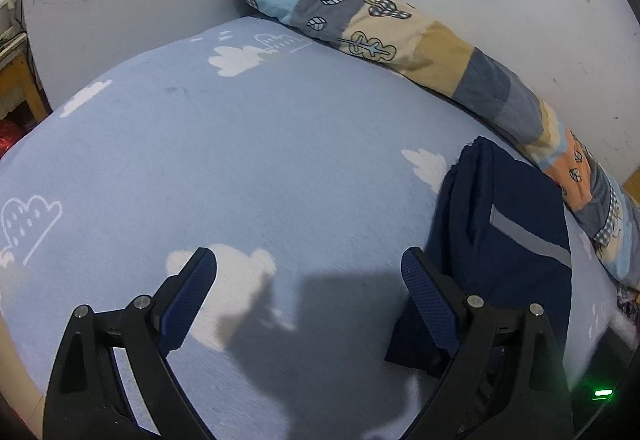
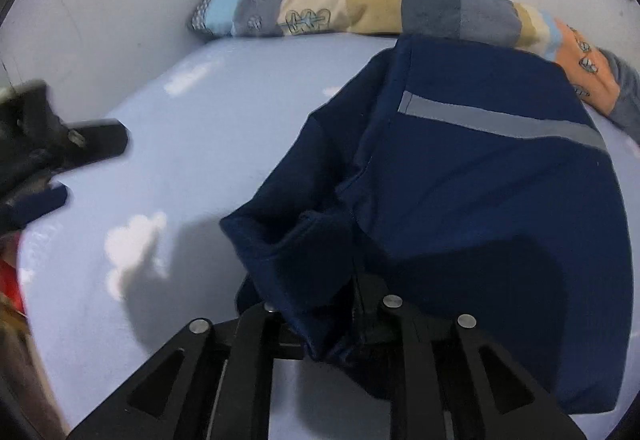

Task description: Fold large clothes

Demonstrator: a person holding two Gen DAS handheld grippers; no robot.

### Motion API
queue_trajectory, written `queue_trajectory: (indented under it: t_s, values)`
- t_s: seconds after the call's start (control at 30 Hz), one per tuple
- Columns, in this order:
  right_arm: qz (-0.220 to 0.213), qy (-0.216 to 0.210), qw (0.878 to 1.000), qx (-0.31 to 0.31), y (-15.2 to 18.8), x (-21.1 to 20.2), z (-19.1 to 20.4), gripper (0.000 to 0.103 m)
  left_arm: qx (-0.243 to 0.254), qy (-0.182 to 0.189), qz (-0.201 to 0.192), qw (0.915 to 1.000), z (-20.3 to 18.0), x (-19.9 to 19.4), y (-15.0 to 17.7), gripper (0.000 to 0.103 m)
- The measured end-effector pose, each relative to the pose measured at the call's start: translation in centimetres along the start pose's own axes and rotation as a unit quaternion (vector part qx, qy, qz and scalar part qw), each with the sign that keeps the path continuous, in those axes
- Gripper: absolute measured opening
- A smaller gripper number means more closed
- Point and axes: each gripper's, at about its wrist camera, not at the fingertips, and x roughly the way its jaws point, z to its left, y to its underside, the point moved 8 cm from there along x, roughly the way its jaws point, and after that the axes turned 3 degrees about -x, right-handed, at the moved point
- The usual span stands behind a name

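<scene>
On the bed's right side, the navy garment is pinched in the right tongs; left tongs are spread, empty. One-sided lifting could get the fold undone.

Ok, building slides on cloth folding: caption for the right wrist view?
Right gripper shut on a folded navy garment lying on a cloud-print bedsheet.

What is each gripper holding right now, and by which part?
The right gripper is shut on a bunched edge fold of the navy garment. The left gripper is open over the sheet, holding nothing.
</scene>
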Motion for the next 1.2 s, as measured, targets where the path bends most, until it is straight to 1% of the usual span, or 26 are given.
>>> queue_trajectory:
  t_s: [0.03,0.07,0.13,0.2,0.23,0.27,0.33,0.4,0.43,0.5,0.53,0.6,0.63,0.67,0.7,0.73,0.77,0.8,0.83,0.9,0.93,0.97,1.03,1.1,1.17,1.2]
  values:
    - [0.001,-0.021,1.000,0.007,-0.1,-1.1,-0.1,0.026,0.002,0.001,0.000,1.0000,-0.2,0.0,0.0,0.095]
    - [-0.006,-0.049,0.999,0.014,-0.2,-2.5,-0.2,0.027,0.002,0.004,0.001,1.0000,-0.3,0.0,0.0,0.095]
    - [-0.046,-0.088,0.995,0.022,-0.5,-6.1,-1.2,0.025,0.000,0.017,0.004,0.9998,-0.9,0.1,0.2,0.095]
    - [-0.087,-0.085,0.991,0.048,-0.7,-9.2,-4.4,0.028,0.010,0.032,0.008,0.9994,-2.0,0.0,0.5,0.095]
    - [-0.097,-0.076,0.990,0.062,-0.7,-10.0,-5.8,0.029,0.019,0.036,0.003,0.9992,-2.7,-0.2,0.6,0.095]
    - [-0.108,-0.052,0.989,0.082,-0.6,-11.0,-8.3,0.031,0.030,0.044,-0.006,0.9985,-3.5,-0.7,0.6,0.095]
    - [-0.120,-0.020,0.987,0.108,-0.1,-12.1,-12.1,0.029,0.056,0.064,-0.023,0.9961,-5.3,-1.7,0.7,0.095]
    - [-0.114,-0.005,0.984,0.133,0.7,-12.1,-14.7,0.023,0.084,0.093,-0.040,0.9913,-7.6,-2.7,1.0,0.095]
    - [-0.113,-0.003,0.984,0.141,1.5,-12.3,-15.3,0.018,0.103,0.109,-0.041,0.9879,-9.0,-3.1,1.4,0.095]
    - [-0.107,-0.010,0.984,0.143,1.9,-11.6,-15.2,0.017,0.135,0.143,-0.028,0.9800,-11.7,-3.1,2.8,0.095]
    - [-0.101,-0.012,0.985,0.139,2.0,-11.1,-15.0,0.017,0.148,0.152,-0.019,0.9771,-12.7,-2.8,3.5,0.095]
    - [-0.071,-0.007,0.990,0.123,2.8,-9.1,-14.1,0.017,0.176,0.140,0.022,0.9740,-14.2,-0.7,5.5,0.095]
    - [-0.056,0.009,0.992,0.113,3.5,-7.8,-13.8,0.017,0.183,0.112,0.051,0.9753,-14.1,1.1,6.5,0.095]
    - [-0.038,0.023,0.993,0.106,4.2,-6.7,-13.7,0.017,0.191,0.068,0.082,0.9757,-13.1,3.2,7.5,0.095]
    - [-0.017,0.024,0.994,0.107,4.9,-5.6,-13.7,0.017,0.199,0.034,0.107,0.9735,-12.1,4.7,8.3,0.096]
    - [0.003,0.013,0.993,0.116,5.8,-4.6,-13.8,0.017,0.198,0.028,0.124,0.9719,-11.5,5.8,8.9,0.096]
    - [0.000,0.003,0.993,0.119,6.2,-4.1,-14.0,0.016,0.179,0.043,0.134,0.9737,-11.1,6.2,9.0,0.096]
    - [0.000,-0.001,0.993,0.115,6.2,-4.2,-14.2,0.016,0.164,0.052,0.135,0.9758,-10.9,5.9,8.5,0.096]
    - [0.004,-0.004,0.993,0.115,6.0,-4.5,-14.3,0.015,0.159,0.055,0.121,0.9783,-10.9,5.3,7.8,0.096]
    - [0.000,-0.026,0.991,0.129,4.7,-5.8,-14.3,0.016,0.147,0.066,0.082,0.9835,-11.0,3.9,6.3,0.096]
    - [-0.021,-0.039,0.990,0.132,3.4,-6.9,-14.6,0.018,0.134,0.074,0.066,0.9860,-10.9,3.2,5.6,0.096]
    - [-0.039,-0.037,0.990,0.131,2.4,-7.6,-14.6,0.019,0.124,0.082,0.059,0.9871,-10.9,2.9,5.2,0.096]
    - [-0.069,-0.005,0.991,0.115,-1.4,-8.7,-15.6,0.021,0.107,0.098,0.049,0.9882,-11.0,2.4,4.7,0.096]
    - [-0.074,0.011,0.992,0.105,-4.8,-8.3,-16.3,0.022,0.116,0.100,0.043,0.9873,-11.5,2.5,4.7,0.096]
    - [-0.051,0.036,0.994,0.085,-8.1,-6.0,-16.8,0.023,0.133,0.091,0.044,0.9859,-11.9,2.5,5.5,0.096]
    - [-0.036,0.049,0.995,0.077,-8.9,-4.6,-17.2,0.023,0.140,0.083,0.049,0.9854,-12.1,3.0,5.8,0.096]
